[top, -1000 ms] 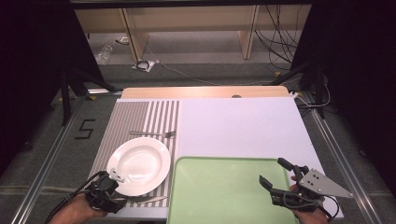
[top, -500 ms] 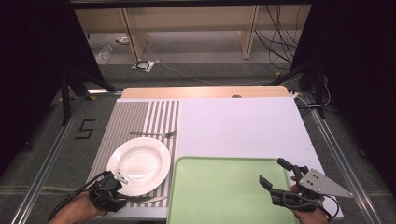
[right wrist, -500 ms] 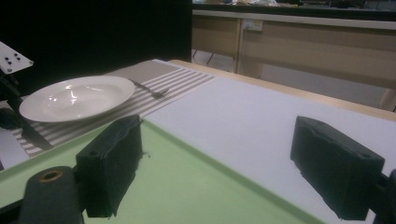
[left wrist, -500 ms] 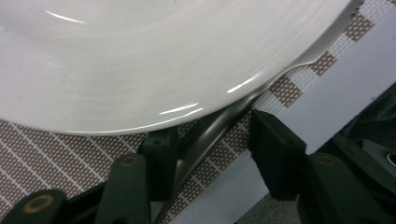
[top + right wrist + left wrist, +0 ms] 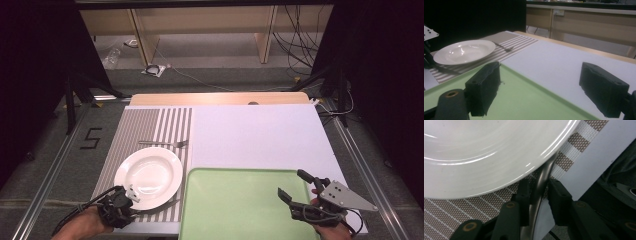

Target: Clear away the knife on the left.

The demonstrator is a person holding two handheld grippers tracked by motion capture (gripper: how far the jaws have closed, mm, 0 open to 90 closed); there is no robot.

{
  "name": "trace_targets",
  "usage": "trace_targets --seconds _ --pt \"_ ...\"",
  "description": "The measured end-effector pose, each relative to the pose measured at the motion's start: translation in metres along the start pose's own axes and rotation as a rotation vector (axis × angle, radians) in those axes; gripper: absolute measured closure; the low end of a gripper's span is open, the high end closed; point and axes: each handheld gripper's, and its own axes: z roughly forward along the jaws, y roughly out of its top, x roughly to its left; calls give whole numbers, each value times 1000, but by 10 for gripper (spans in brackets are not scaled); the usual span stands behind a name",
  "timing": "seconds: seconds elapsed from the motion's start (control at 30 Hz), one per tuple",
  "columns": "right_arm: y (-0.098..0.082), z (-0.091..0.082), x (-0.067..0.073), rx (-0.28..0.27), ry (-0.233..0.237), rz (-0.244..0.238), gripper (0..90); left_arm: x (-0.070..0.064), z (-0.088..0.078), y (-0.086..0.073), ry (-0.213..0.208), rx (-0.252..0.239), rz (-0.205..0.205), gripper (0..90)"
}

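Cutlery pickup looks like the step in hand: the left gripper has its two black jaws either side of the metal handle of a piece of cutlery, likely a knife, though its head end runs under the rim of the white plate and cannot be identified. The jaws have just been closing, with the handle between them; a thin gap seems to remain on at least one side, so the pads do not yet appear to press on it. That handle lies at the near right edge of the plate, on the striped placemat at the near left of the table.

By this reading, the next move calls for finishing the squeeze, then drawing the handle out from under the rim and lifting without tipping or dragging the plate. The green tray just right of the placemat looks like a likely destination, but that is only a guess.

From the high view, the left gripper sits low at the near edge of the plate, pointing away from the person, hand behind it. The right gripper hovers over the tray's near right corner, jaws spread wide and holding nothing, aimed leftwards across the table. A fork lies on the placemat just beyond the plate.
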Motion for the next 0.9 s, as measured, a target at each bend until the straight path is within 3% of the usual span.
trace_targets --seconds 0.13,0.33,0.43,0.73,0.9 --pt "0 0 0 10 -2 3 183 -4 0 2 7 14 44 769" --pt "0 0 0 9 -1 4 184 -6 0 4 13 27 73 790" --pt "0 0 0 11 -2 4 186 -9 -1 4 -20 32 105 791" --pt "0 0 0 13 -3 3 188 -16 -6 3 -32 16 95 792" --pt "-1 0 -1 16 -2 -1 188 -23 -19 5 -54 -13 102 792"
